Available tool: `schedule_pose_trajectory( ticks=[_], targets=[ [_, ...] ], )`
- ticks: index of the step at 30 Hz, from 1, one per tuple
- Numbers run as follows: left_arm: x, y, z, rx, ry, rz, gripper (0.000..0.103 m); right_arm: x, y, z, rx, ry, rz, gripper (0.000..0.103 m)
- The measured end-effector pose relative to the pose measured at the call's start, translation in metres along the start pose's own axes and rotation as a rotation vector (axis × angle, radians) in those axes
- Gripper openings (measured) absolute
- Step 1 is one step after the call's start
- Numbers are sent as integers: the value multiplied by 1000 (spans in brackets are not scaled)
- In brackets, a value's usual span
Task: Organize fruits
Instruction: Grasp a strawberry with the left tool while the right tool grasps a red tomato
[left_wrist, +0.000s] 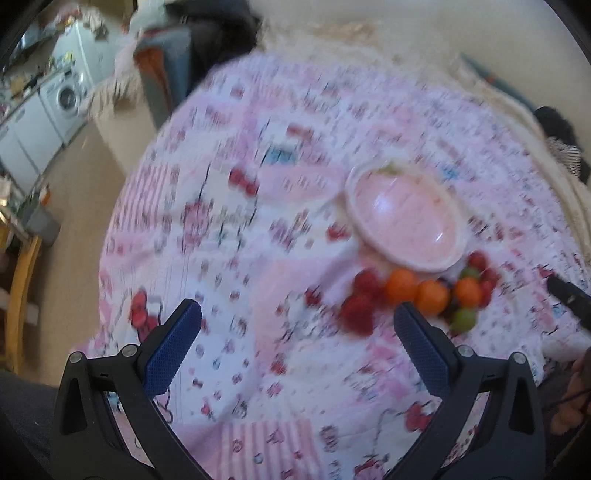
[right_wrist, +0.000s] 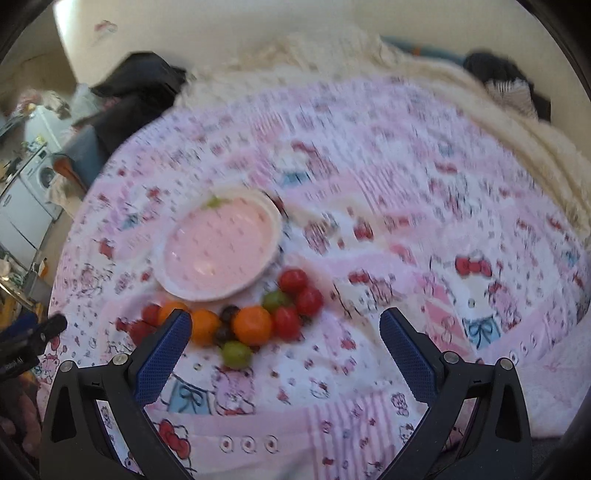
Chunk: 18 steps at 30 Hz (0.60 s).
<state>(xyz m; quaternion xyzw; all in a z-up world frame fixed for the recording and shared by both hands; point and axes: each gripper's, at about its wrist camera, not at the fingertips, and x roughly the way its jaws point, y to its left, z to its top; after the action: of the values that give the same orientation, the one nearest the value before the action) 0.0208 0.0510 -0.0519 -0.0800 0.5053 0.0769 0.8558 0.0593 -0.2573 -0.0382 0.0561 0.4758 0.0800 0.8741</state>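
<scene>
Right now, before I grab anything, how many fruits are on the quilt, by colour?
Orange fruits: 3
Red fruits: 5
Green fruits: 2
Dark fruits: 2 (blurred, so approximate)
Total: 12, all beside the pink bowl, none in it.

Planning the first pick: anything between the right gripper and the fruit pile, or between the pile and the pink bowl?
Nothing visible. The right gripper hangs open over the patterned cloth, with only bare cloth ahead of the fruit pile. The pink bowl sits empty right behind the fruit, nothing between them.
</scene>
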Motion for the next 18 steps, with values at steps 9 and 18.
schedule_pose_trajectory(
  ticks=[9, 18],
  targets=[
    [46, -21, -13, 41, 216, -87, 81, 25, -19, 5, 73, 120, 50, 103],
    [85, -50, 3, 44, 243, -86, 62, 46, -39, 20, 154, 168, 56, 103]
  ],
)
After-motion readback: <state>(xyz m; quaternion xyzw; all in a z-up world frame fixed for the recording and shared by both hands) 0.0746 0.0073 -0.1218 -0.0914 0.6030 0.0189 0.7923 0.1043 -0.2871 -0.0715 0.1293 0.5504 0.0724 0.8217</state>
